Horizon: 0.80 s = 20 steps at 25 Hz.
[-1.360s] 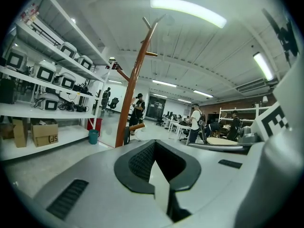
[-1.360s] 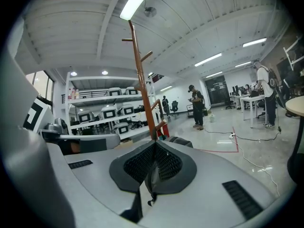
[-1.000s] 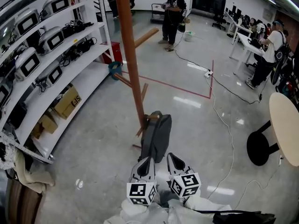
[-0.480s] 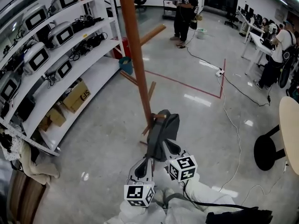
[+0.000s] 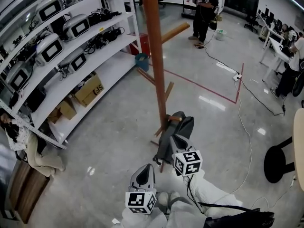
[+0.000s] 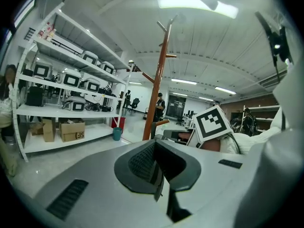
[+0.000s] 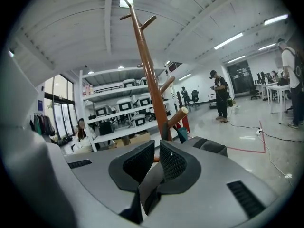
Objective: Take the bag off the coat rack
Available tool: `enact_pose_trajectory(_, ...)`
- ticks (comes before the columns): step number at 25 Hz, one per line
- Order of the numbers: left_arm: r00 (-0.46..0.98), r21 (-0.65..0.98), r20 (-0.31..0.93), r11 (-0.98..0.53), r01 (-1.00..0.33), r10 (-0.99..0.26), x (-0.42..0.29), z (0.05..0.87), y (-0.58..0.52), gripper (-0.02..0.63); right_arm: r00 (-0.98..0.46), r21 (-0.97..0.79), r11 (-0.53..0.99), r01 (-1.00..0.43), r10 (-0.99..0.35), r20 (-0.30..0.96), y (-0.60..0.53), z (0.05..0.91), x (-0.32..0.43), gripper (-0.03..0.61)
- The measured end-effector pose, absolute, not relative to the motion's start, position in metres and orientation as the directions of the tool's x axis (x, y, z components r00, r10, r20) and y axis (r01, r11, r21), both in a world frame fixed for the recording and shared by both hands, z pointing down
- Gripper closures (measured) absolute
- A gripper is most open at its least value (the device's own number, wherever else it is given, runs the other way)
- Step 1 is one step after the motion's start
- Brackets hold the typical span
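A dark grey bag [image 5: 176,131] hangs from a low peg [image 5: 174,118] of the tall brown wooden coat rack [image 5: 156,65]. In the head view my right gripper [image 5: 178,139] reaches over the bag's near side, just below the peg. Its jaws stand a narrow gap apart with nothing between them. The right gripper view shows that gripper [image 7: 156,149] facing the pole [image 7: 148,75], the peg [image 7: 178,116] and the bag's top [image 7: 211,147]. My left gripper [image 5: 144,171] hangs back and lower, apart from the bag, pads together. The left gripper view shows the left gripper [image 6: 155,144] with the rack [image 6: 156,84] beyond it.
White shelves [image 5: 71,37] with several devices and cardboard boxes [image 5: 90,90] line the left. A blue bucket [image 5: 141,61] sits behind the rack. A person [image 5: 205,11] stands far back. Red floor tape [image 5: 204,86], a white cable [image 5: 247,141] and a black stool base [image 5: 278,163] are on the right.
My right gripper has moved forward and up to the bag. The left gripper has stayed back near my body. The head view has shifted, so the rack sits further right.
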State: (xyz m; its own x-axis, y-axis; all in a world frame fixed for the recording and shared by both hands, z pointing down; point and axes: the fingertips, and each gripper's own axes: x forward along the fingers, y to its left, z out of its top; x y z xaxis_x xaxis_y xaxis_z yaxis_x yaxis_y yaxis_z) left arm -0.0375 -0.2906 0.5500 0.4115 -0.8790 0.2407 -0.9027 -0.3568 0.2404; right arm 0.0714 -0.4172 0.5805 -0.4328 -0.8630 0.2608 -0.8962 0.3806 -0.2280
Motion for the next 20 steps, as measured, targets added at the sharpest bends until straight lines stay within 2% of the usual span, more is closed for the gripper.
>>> enact_pose_trajectory(5,0.381,0.241,0.257,-0.323,-0.915,-0.888,-0.048,0.554,-0.288,0.612,-0.435,-0.228,0.383,-0.895,-0.862,0.260,-0.435,0.580,0.066,0.563)
enact_pose_trajectory(9,0.365,0.243,0.264,-0.305,-0.921,-0.893,-0.053,0.557,-0.288,0.612,-0.432,-0.222,0.380,-0.898,-0.857,0.280,-0.445,0.585,0.064,0.523)
enact_pose_trajectory(20,0.350,0.245,0.279,-0.286,-0.927,-0.894,-0.055,0.563,-0.290,0.613,-0.433,-0.193,0.389,-0.901,-0.836,0.338,-0.472,0.600,0.055,0.506)
